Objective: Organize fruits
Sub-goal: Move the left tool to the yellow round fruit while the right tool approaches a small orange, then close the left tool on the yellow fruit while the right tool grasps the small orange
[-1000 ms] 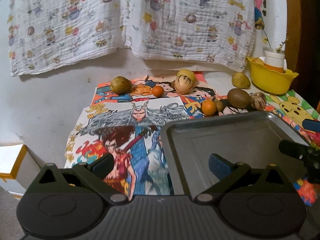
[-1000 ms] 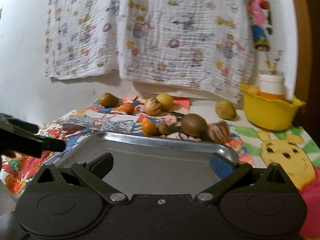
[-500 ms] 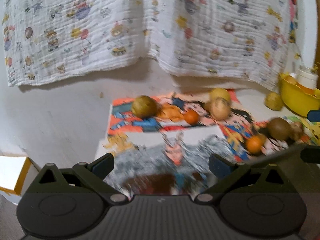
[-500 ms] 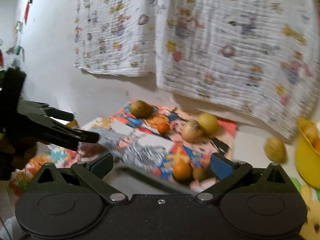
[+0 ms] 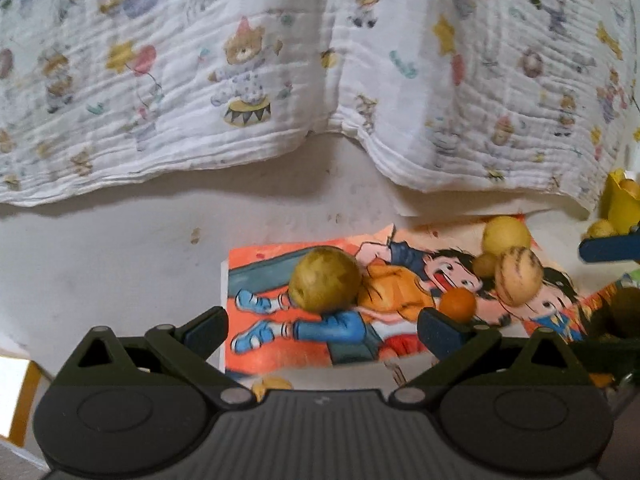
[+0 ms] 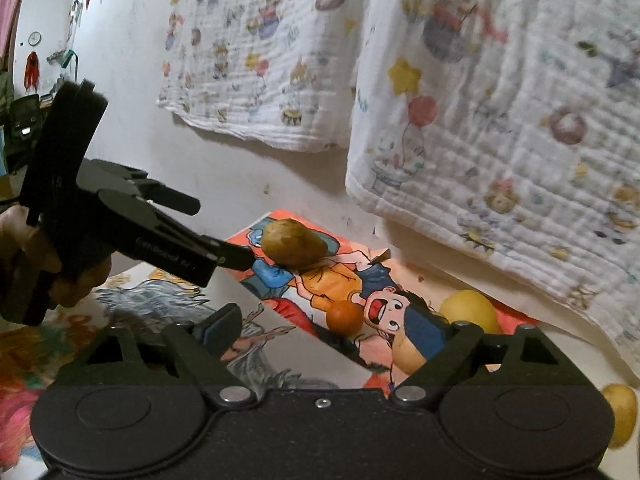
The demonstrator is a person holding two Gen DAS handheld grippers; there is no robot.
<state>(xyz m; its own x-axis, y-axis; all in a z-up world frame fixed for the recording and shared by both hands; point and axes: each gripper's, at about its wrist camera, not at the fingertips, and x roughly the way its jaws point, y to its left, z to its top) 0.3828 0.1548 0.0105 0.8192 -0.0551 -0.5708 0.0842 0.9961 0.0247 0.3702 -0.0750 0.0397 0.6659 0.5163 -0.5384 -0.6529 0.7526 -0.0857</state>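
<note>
Left tongs point(image 5: 322, 330) gape empty just short of the round greenish-brown fruit point(image 5: 324, 285); right tongs point(image 6: 340, 334), narrowing yet apart, frame the small orange fruit point(image 6: 345, 318).

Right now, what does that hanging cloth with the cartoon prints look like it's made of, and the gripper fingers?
Hanging cloth: likely soft cotton muslin, matte; crinkled weave, stitched hem. Left gripper fingers: apparently hard black plastic, semi-matte, with blue pads that could be rubber.

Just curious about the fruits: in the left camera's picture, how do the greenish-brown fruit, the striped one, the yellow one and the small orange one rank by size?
1. Greenish-brown fruit, though it lies nearest the camera.
2. Striped fruit.
3. Yellow fruit, partly hidden, so unsure against the striped one.
4. Orange fruit.
</note>
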